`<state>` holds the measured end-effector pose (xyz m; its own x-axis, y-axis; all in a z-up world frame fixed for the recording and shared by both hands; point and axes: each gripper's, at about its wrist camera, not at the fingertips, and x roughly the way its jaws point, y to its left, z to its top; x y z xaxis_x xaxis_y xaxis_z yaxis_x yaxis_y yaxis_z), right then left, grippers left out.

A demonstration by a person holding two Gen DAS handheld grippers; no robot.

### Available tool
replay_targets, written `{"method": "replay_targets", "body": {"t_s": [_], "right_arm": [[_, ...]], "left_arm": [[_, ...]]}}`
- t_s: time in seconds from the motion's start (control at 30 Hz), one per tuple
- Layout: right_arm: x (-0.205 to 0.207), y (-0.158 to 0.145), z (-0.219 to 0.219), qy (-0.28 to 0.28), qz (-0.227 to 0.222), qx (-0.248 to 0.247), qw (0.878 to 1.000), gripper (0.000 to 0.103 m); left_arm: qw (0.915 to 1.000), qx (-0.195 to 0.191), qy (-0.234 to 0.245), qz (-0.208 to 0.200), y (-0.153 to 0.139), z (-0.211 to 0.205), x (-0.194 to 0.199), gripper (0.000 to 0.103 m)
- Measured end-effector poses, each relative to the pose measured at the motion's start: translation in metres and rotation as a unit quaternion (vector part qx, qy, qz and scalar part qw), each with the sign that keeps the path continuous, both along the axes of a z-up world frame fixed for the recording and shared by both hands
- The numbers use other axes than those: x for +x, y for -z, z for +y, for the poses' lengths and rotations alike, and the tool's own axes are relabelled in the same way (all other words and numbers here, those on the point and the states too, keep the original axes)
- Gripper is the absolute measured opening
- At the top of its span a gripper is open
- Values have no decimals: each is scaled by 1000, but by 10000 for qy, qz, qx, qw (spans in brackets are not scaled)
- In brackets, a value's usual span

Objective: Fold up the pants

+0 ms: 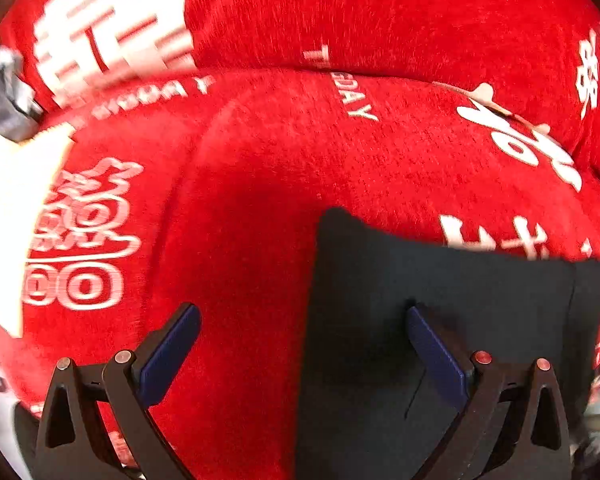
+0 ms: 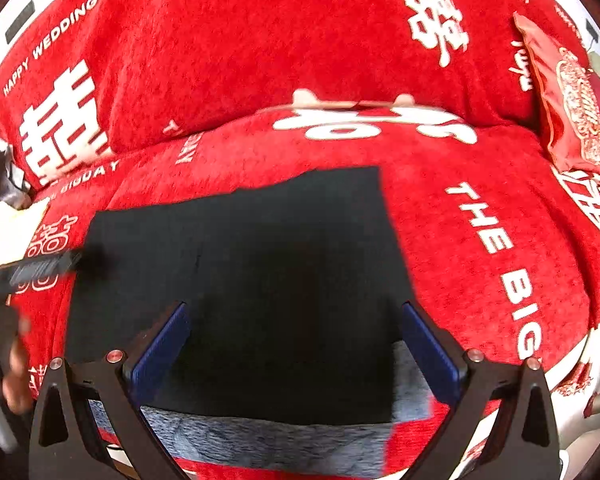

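Between my spread, empty right gripper (image 2: 296, 344) fingers lie the dark pants (image 2: 240, 280), folded flat on a red blanket (image 2: 480, 280); soft, limp, light, best pinched at an edge; left gripper (image 1: 302, 344) also open; beyond, a red pillow (image 2: 568, 100).

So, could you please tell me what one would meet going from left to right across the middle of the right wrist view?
Left gripper reaching in → black pants → bare red blanket with "THE BIG" lettering → red embroidered cushion farther back at the right edge.
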<state>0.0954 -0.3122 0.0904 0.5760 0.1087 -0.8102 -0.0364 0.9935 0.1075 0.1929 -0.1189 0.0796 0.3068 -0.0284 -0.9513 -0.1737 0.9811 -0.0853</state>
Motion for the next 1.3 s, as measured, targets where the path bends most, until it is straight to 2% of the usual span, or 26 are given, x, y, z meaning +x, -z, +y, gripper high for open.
{"method": "replay_targets", "body": {"t_s": [0.03, 0.13, 0.23, 0.33, 0.5, 0.57, 0.67, 0.73, 0.8, 0.9, 1.0, 1.07, 1.13, 1.17, 1.23, 1.3], "right_arm": [[-2, 3, 4, -28, 25, 6, 10000, 103], [-8, 11, 13, -36, -27, -279, 9996, 103], [-11, 15, 26, -207, -52, -678, 9975, 103], [-14, 16, 26, -214, -39, -653, 9976, 103], [-33, 15, 21, -436, -58, -649, 9969, 103], [-42, 7, 3, -278, -174, -283, 9991, 103], [-38, 4, -35, 201, -214, 424, 9987, 103], [-27, 16, -57, 381, -3, 891, 9953, 103], [-17, 30, -69, 373, 222, 1219, 9916, 103], [-6, 50, -73, 264, 493, 1300, 9899, 103], [1, 68, -75, 85, 724, 1876, 9795, 103], [-1, 71, -69, 19, 606, 1941, 9791, 103], [-6, 74, -52, -386, 620, 1936, 9783, 102], [-8, 75, -44, -496, 633, 1871, 9790, 100], [-13, 71, -32, -602, 562, 1599, 9837, 95], [-17, 64, -31, -601, 507, 1617, 9837, 80]], "left_arm": [[10000, -49, 22, 10, 1, 1, 6, 103], [9993, 149, 335, 20, 5, -5, 20, 103], [9992, -14, 386, 85, 3, 0, 24, 103], [9994, -265, 209, 30, -5, 15, 3, 103], [9954, -662, 697, -28, -6, 17, -66, 103], [9912, -825, 1029, -97, -9, 12, -84, 103], [9903, -796, 1131, -167, -9, 2, -85, 103], [9886, -1037, 1093, -1, -2, -3, -75, 103], [9872, -1277, 955, 67, 3, -2, -69, 103], [9842, -1552, 828, 187, 8, -6, -66, 103], [9797, -1763, 895, 332, 19, -20, -66, 103], [9813, -1720, 824, 243, 20, -27, -66, 103], [9837, -1610, 766, 215, 17, -32, -64, 103], [9839, -1598, 776, 205, 16, -33, -64, 102], [9845, -1491, 923, 54, 8, -37, -69, 90], [9852, -1340, 1065, -97, -1, -40, -72, 72]]}}
